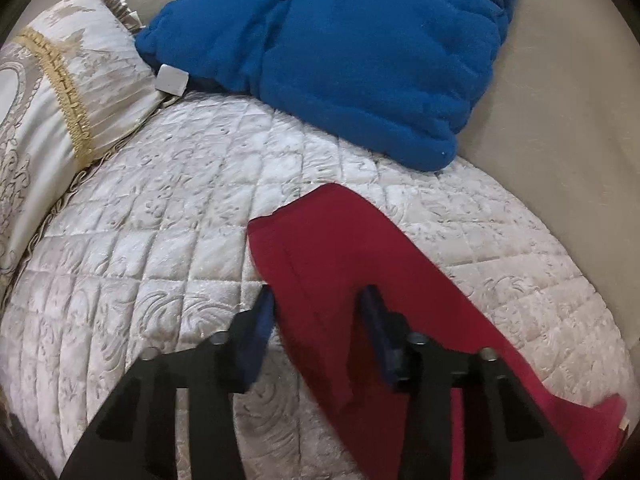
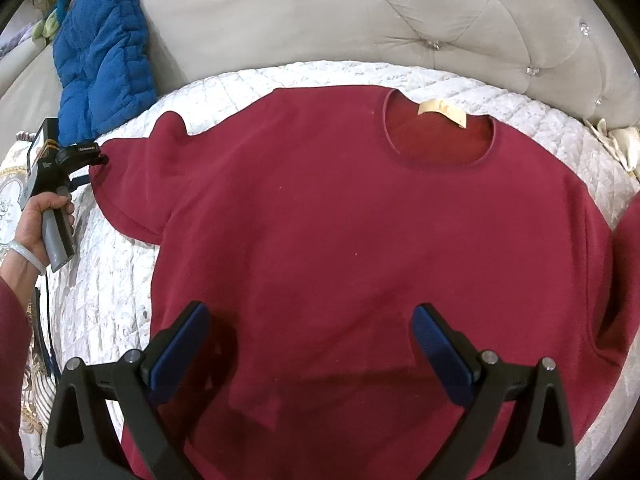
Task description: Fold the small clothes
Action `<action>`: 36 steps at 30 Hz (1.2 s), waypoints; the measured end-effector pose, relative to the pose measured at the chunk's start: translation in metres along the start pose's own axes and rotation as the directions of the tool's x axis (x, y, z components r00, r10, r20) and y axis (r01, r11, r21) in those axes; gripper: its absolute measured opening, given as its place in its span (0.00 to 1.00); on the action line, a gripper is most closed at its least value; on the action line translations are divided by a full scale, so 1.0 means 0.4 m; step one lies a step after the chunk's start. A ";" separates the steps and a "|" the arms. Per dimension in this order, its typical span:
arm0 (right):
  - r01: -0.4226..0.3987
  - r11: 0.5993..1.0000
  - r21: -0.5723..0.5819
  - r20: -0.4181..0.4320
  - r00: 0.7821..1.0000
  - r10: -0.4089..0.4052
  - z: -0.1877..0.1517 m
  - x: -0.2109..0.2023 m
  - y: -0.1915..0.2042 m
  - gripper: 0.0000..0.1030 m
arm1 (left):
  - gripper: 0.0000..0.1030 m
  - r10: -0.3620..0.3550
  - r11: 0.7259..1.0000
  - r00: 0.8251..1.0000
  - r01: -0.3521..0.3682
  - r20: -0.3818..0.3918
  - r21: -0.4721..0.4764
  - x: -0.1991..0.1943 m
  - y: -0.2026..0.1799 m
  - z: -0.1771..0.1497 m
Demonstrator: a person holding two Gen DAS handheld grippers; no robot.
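— One red sweatshirt lies flat mid-quilt; its tan neck label is unreadable.
— Grippers?
— Right gripper spread above the hem; left gripper apart, straddling the sleeve, pads unpressed.
— Blue blanket at the far edge.

The left wrist view looks steeply down, close over the sleeve of the red sweater, blue quilt at twelve o'clock. The right wrist view hovers above the sweater's body; both share sweater, quilt and white bedspread.
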State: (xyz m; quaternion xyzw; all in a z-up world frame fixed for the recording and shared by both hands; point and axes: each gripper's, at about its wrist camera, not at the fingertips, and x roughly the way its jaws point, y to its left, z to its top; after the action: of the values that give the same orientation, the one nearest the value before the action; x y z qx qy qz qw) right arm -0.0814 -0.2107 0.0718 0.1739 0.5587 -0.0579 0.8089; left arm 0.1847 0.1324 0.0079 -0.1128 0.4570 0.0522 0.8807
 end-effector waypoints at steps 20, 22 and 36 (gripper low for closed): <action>-0.034 0.985 0.169 0.098 0.995 0.017 -0.021 -0.134 -0.107 1.00 | 0.00 -0.503 0.844 0.863 0.501 -0.045 0.192 -0.412 -0.250 -0.227; -0.029 0.982 0.186 0.103 0.995 0.010 -0.023 -0.144 -0.124 1.00 | 0.00 -0.542 0.807 0.836 0.546 -0.084 0.224 -0.444 -0.312 -0.287; 0.052 0.981 0.189 0.104 0.992 -0.073 -0.002 -0.179 -0.261 1.00 | 0.00 -0.492 0.739 0.820 0.571 -0.292 0.359 -0.415 -0.601 -0.588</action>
State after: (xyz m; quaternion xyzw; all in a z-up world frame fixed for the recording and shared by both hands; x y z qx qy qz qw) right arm -0.1385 -0.3150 0.1151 0.2274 0.5106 -0.1447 0.8164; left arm -0.0509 -0.1568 0.0488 -0.0456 0.4820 -0.3146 0.8165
